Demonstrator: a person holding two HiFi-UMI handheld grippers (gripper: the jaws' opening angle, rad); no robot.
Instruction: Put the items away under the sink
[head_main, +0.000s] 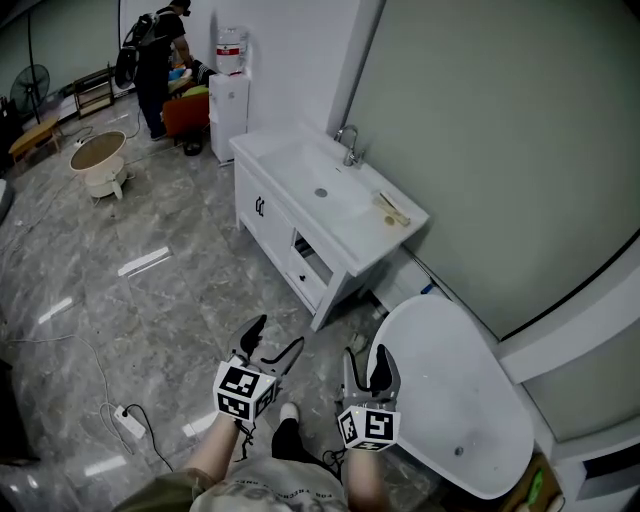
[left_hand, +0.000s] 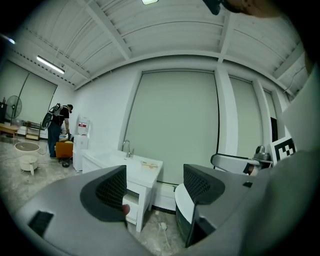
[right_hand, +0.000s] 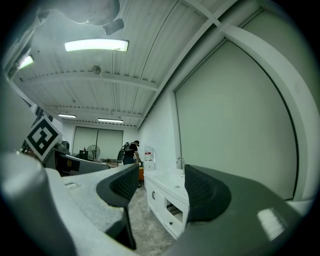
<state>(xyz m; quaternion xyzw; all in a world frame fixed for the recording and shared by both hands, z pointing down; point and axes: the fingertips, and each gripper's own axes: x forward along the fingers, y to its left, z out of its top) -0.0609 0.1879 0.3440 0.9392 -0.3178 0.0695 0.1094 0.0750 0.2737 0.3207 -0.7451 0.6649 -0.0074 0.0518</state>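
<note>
Left gripper (head_main: 277, 335) hung low over the marble floor (head_main: 170, 300) with its jaws spread wide and nothing between them; its own view (left_hand: 155, 187) looked through the gap at the far cabinet. Just beside it, the right gripper (head_main: 366, 355) was equally wide and empty (right_hand: 161, 187). Each marker cube bore black-and-white squares but no readable writing. Well beyond both, at the far left, a person (head_main: 160, 60) stood with their back turned. Next came a white water dispenser (head_main: 230, 85) whose red label was too small to read. The white sink cabinet (head_main: 262, 210) stood against the wall with a faucet (head_main: 348, 145) at its back edge. Its open compartment (head_main: 312, 262) under the surface was dark, the contents impossible to make out. The pale items (head_main: 392, 208) lay on the surface at the cabinet's right end, too small to identify. A white bathtub (head_main: 450, 390) sat at the right, its lower end cut off by the frame.
</note>
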